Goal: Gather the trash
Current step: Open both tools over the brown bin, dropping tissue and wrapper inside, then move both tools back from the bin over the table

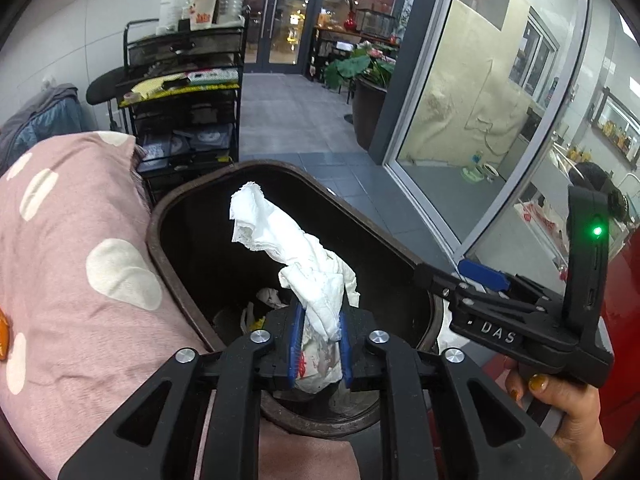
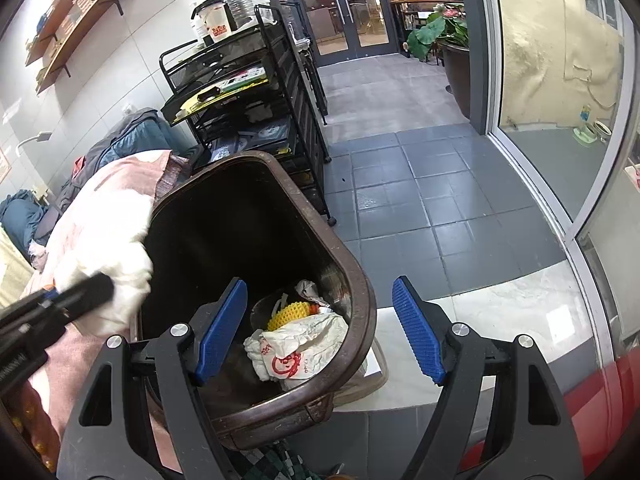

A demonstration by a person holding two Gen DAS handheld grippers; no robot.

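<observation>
My left gripper (image 1: 319, 320) is shut on a crumpled white tissue (image 1: 292, 248) and holds it above the open mouth of a dark brown trash bin (image 1: 192, 200). The tissue shows blurred at the left of the right wrist view (image 2: 116, 280). My right gripper (image 2: 320, 328) is open and empty, its blue pads (image 2: 420, 332) straddling the near right rim of the bin (image 2: 360, 280). Inside the bin lie a printed white wrapper (image 2: 304, 344), a yellow foam net (image 2: 290, 312) and other scraps. The right gripper also shows at the right of the left wrist view (image 1: 480, 276).
A pink cushion with white spots (image 1: 80, 260) lies left of the bin. A black wire cart (image 2: 248, 92) stands behind it. Grey tiled floor (image 2: 420, 184) runs to glass doors, with a glass wall (image 1: 480, 100) and potted plant (image 2: 444, 32) on the right.
</observation>
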